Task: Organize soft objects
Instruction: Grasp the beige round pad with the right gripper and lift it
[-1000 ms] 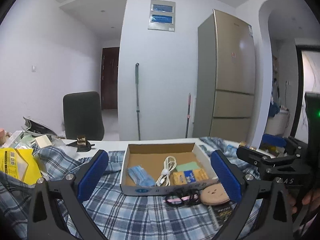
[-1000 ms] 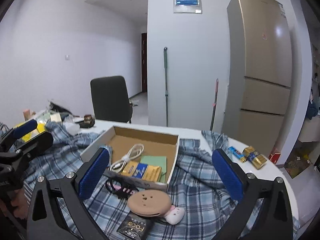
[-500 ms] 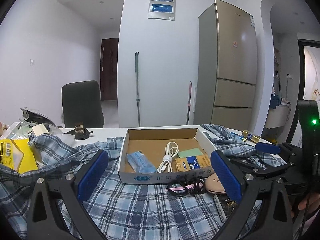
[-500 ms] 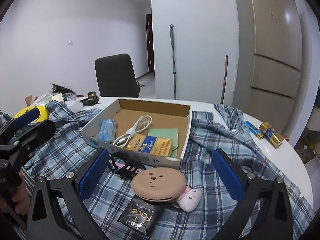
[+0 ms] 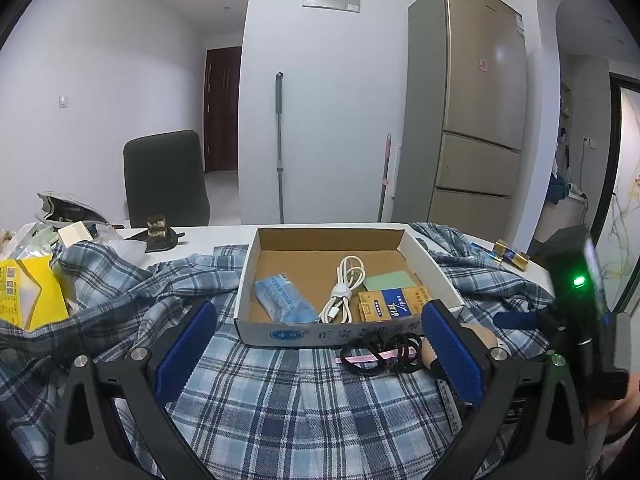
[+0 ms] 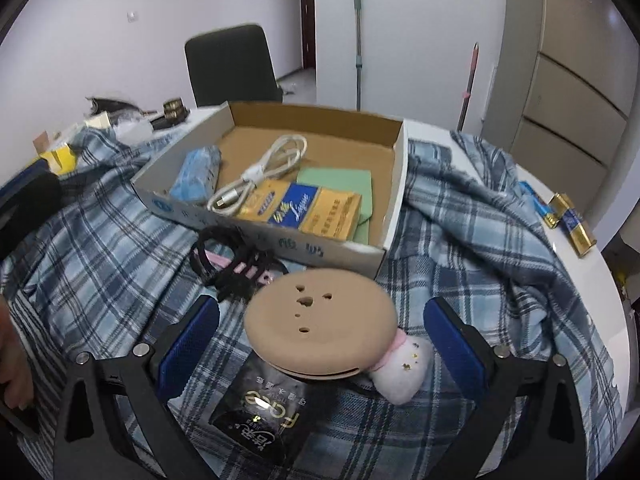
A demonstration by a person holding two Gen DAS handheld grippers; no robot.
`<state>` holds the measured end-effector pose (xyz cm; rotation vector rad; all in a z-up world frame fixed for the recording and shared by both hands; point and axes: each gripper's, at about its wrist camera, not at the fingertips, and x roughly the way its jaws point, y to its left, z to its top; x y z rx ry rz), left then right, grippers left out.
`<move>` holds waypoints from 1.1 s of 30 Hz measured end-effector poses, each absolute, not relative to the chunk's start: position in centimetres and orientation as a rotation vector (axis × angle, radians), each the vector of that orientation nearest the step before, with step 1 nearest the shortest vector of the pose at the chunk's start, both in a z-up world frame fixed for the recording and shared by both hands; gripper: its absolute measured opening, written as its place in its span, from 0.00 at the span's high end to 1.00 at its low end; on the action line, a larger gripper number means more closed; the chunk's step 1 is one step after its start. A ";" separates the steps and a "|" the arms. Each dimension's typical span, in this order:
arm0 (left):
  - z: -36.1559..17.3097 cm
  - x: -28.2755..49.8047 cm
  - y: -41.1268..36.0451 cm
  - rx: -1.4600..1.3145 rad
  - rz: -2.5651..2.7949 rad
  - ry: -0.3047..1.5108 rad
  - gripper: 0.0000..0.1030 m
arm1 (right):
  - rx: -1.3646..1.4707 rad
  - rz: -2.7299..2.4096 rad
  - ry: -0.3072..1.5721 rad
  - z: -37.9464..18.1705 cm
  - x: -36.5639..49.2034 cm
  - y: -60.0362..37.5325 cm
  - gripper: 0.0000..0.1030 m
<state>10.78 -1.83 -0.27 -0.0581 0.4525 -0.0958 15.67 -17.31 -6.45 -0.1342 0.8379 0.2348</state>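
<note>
Your right gripper (image 6: 322,338) is spread wide, empty, straddling the round tan soft pad (image 6: 320,330), which lies on a black sachet (image 6: 256,420) beside a white plush piece (image 6: 402,368). Your left gripper (image 5: 318,346) is also wide, holding nothing, over the blue plaid cloth (image 5: 280,400). Just beyond, black hair ties (image 6: 232,260) touch the shallow cardboard box (image 6: 394,184) holding a white cable (image 6: 260,176).

Cloth (image 6: 460,216): blue-and-white plaid. Round pad (image 6: 320,326): tan. Pouch (image 6: 256,414): black. Cable (image 6: 260,174): white. Box (image 5: 436,268): white outside, brown inside.
</note>
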 end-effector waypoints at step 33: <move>-1.7 13.6 -4.5 0.028 -0.241 0.644 0.09 | -0.083 0.223 0.473 -1.4 11.0 -18.8 0.24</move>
